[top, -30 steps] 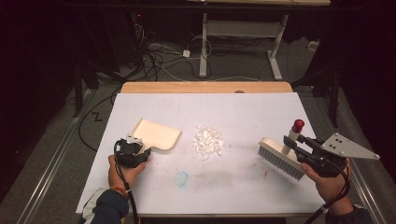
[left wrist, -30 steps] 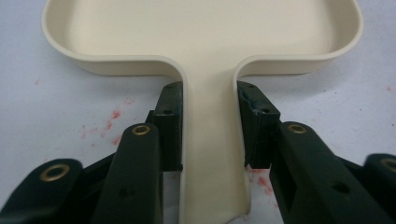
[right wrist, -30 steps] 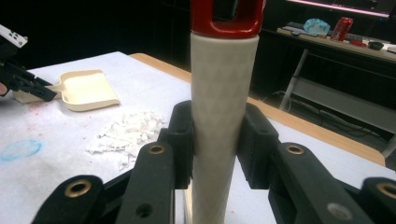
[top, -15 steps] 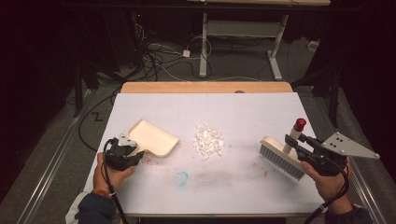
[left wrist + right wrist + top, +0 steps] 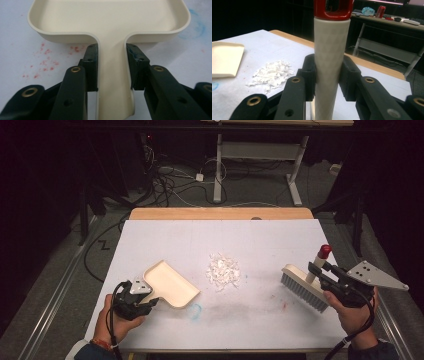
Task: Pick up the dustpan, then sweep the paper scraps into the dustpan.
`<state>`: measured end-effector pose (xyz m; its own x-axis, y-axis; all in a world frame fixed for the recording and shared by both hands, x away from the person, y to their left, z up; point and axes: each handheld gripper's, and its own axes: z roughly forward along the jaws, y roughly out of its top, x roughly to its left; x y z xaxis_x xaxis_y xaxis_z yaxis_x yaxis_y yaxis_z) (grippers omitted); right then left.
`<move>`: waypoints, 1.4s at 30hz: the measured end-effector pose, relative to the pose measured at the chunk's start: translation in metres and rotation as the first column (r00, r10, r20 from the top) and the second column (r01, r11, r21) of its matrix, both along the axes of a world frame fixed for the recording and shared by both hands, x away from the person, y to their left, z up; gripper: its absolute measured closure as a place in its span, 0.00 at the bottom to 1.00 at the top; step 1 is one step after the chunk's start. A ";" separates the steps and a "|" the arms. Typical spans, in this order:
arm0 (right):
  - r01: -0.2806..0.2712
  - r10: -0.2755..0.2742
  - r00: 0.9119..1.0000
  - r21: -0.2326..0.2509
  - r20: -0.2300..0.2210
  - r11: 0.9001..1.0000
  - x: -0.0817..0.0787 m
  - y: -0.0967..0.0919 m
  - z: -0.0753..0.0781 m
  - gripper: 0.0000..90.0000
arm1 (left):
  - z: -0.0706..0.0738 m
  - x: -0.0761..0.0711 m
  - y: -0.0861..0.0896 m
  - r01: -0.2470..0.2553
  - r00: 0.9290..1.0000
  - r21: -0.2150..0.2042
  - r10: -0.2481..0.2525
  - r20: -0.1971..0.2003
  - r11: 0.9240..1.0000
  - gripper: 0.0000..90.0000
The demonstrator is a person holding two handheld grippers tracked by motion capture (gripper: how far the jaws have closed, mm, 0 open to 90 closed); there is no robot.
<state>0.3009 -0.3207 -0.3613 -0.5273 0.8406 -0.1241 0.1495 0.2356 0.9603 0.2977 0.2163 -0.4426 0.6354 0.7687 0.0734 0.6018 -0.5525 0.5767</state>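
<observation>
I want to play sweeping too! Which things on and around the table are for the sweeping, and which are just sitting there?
For the sweeping:
- dustpan, gripped by the left tool
- brush, gripped by the right tool
- pile of white scraps

Just sitting there:
- red can on the far desk
- cables on the floor

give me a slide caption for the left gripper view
Left gripper clamps the cream dustpan by its handle above a red-speckled white table.
</observation>
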 end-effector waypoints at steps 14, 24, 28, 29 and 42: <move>-0.022 0.022 1.000 0.011 0.003 1.000 0.011 0.005 0.001 0.78 | -0.007 -0.013 -0.002 0.045 0.999 -0.020 -0.045 -0.025 0.999 0.71; -0.049 0.049 0.999 0.013 -0.002 0.999 0.018 0.012 -0.001 0.78 | -0.009 -0.016 -0.001 0.046 0.998 -0.018 -0.046 -0.035 0.999 0.71; -0.056 0.056 0.998 0.021 -0.008 0.998 0.019 0.013 -0.002 0.78 | -0.011 -0.016 -0.001 0.049 0.998 -0.017 -0.049 -0.040 0.999 0.71; -0.058 0.058 0.998 0.024 -0.008 0.998 0.019 0.013 -0.002 0.78 | -0.012 -0.016 -0.001 0.049 0.998 -0.016 -0.050 -0.040 0.999 0.71; -0.066 0.067 0.998 0.023 -0.015 0.998 0.035 0.022 -0.004 0.78 | -0.014 -0.016 -0.002 0.058 0.997 -0.002 -0.058 -0.047 0.998 0.71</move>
